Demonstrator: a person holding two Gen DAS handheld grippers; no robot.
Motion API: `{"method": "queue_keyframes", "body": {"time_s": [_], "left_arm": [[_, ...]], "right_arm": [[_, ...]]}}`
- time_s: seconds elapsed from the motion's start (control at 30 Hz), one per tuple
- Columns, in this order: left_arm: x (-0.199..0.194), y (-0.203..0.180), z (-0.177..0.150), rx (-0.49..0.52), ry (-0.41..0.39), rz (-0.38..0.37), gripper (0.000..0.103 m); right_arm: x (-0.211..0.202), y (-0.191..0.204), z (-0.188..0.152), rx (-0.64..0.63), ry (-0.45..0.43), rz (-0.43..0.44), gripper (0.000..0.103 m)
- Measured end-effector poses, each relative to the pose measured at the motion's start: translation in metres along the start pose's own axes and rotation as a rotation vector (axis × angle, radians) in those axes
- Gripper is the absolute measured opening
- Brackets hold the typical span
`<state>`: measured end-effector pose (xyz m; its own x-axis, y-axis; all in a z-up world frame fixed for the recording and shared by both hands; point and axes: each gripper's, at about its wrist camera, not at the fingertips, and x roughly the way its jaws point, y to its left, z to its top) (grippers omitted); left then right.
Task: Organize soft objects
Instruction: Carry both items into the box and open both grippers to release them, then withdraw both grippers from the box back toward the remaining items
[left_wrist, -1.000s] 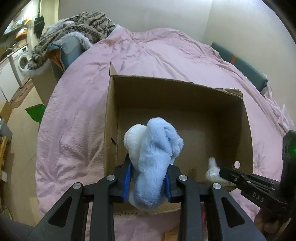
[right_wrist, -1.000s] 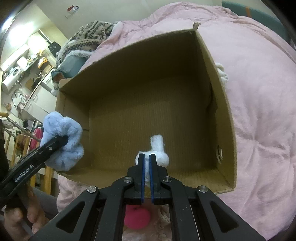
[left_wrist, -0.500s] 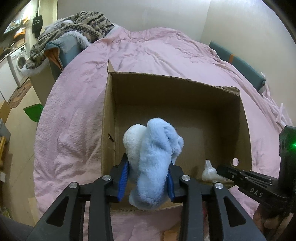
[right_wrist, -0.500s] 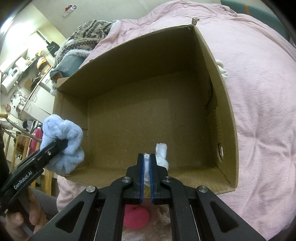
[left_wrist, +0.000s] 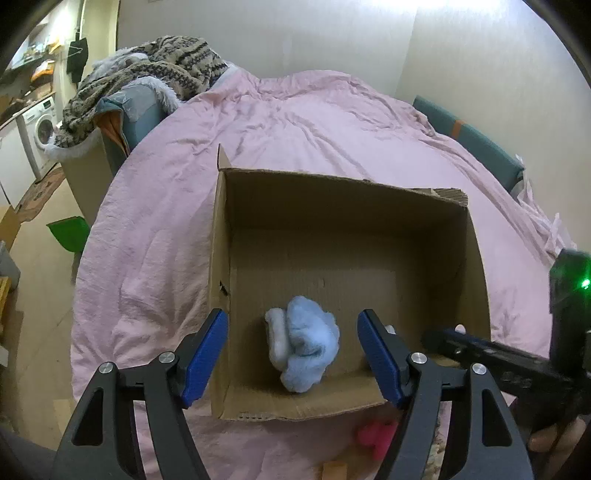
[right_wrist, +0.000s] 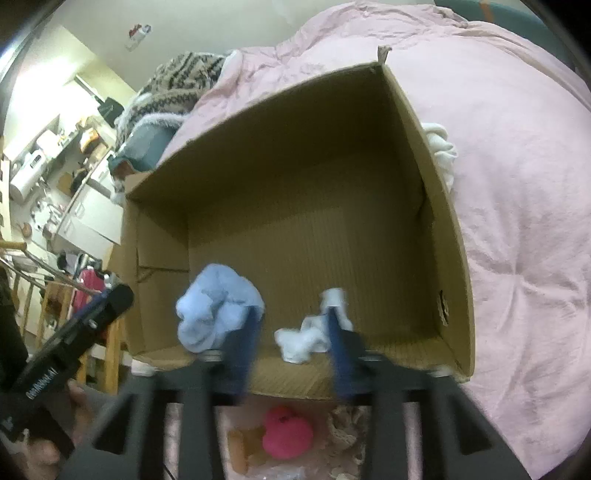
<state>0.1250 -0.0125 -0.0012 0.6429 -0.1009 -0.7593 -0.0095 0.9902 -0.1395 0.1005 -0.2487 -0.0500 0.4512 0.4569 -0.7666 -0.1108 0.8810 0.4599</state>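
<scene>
An open cardboard box (left_wrist: 476, 258) (right_wrist: 443, 192) sits on a pink bedspread (left_wrist: 155, 229). A fluffy light blue soft item (left_wrist: 303, 349) (right_wrist: 218, 314) lies on the box floor near the front wall. A small white soft item (right_wrist: 310, 334) lies beside it. My left gripper (left_wrist: 291, 356) is open and empty above the box's front edge, with the blue item below between its fingers. My right gripper (right_wrist: 291, 341) is open and empty over the front wall, with the white item between its blurred fingers.
A pink soft toy (right_wrist: 286, 432) (left_wrist: 376, 435) lies on the bed in front of the box. A white cloth (right_wrist: 441, 147) lies outside the box's right wall. A patterned blanket pile (left_wrist: 147, 81) sits on a chair beyond the bed.
Both grippers have opened. The blue item has dropped from the left gripper into the box, and the white item has left the right gripper and lies on the box floor.
</scene>
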Motion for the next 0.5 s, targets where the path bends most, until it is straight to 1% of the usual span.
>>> {"method": "queue_keyframes", "body": {"time_s": [0.03, 0.1, 0.23, 0.5], "left_arm": [[0.001, 0.0, 0.0, -0.001, 0.005, 0.005, 0.07], [0.003, 0.002, 0.0, -0.007, 0.011, 0.01, 0.07], [0.003, 0.003, 0.0, -0.014, 0.013, 0.013, 0.07], [-0.003, 0.004, -0.003, 0.005, 0.0, 0.022, 0.07]], "right_arm": [[-0.003, 0.0, 0.0, 0.001, -0.016, -0.002, 0.068], [-0.006, 0.002, 0.001, -0.013, -0.026, -0.022, 0.068], [-0.008, 0.003, 0.002, -0.01, -0.026, -0.014, 0.068], [-0.017, 0.009, 0.002, -0.046, -0.054, -0.032, 0.068]]}}
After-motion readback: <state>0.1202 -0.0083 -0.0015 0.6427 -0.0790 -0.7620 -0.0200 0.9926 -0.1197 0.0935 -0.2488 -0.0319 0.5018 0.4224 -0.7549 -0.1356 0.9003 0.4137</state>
